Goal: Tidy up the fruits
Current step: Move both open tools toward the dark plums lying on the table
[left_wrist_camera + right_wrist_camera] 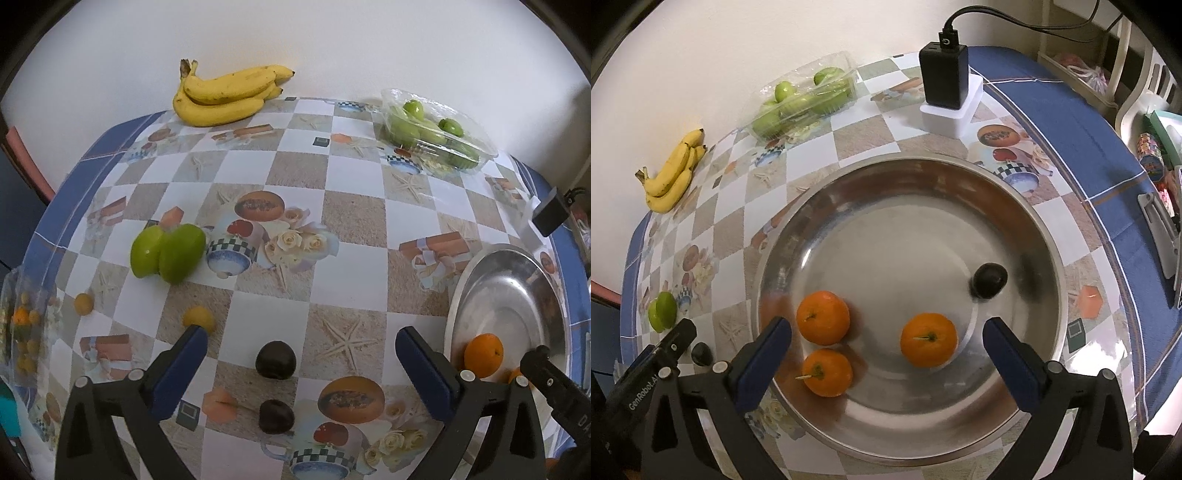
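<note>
Three round oranges (823, 322) and one dark plum (989, 280) lie in my wide steel bowl (1049, 266) on the desk (332, 177); my right tongs (886, 334) and left tongs (301, 345) gape wide, empty, two dark plums (276, 359) below the left.

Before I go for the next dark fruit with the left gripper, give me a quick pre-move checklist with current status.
1. Left gripper open and holding nothing: ok.
2. Right gripper open and holding nothing, above the metal bowl: ok.
3. Target in reach line: nearer dark fruit lies on the tablecloth between the left fingers' line, unobstructed: ok.
4. Second dark fruit sits close behind it, apart from it: ok, but watch for a nudge.
5. Room in bowl: three oranges and one dark fruit inside, bare metal left: ok.
6. Whether the bowl's dark fruit has stopped rolling: cannot tell, it looks blurred.
</note>
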Demonstrator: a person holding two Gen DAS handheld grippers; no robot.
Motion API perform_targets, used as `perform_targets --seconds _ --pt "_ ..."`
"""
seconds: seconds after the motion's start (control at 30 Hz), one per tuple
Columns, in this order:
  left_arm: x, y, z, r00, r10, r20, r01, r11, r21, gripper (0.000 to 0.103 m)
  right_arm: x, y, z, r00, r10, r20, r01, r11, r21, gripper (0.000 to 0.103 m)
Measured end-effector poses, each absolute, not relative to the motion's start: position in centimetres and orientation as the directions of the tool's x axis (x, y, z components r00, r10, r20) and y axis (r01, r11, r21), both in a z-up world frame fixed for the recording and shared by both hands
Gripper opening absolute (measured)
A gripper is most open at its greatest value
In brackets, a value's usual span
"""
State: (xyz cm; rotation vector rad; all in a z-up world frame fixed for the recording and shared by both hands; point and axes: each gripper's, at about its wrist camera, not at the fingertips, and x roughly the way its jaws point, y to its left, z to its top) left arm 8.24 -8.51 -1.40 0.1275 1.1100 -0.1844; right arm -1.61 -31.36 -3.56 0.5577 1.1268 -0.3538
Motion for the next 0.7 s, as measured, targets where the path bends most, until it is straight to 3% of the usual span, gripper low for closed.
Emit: perform_targets --seconds 0.43,0.7 --pt "9.1 -6.1 -0.2 0.492 -0.017 -0.871 0.174 0.981 0.079 0.103 -0.1 -28.9 -3.0 0.412 0.026 -0.911 0.462 0.856 0.233 0.103" --pt "10.4 -2.1 0.8 0.512 -0.003 -0.859 0.107 0.992 0.060 0.103 1.7 -24.9 -2.3 0.418 0.058 -0.906 0.369 0.901 0.228 0.103"
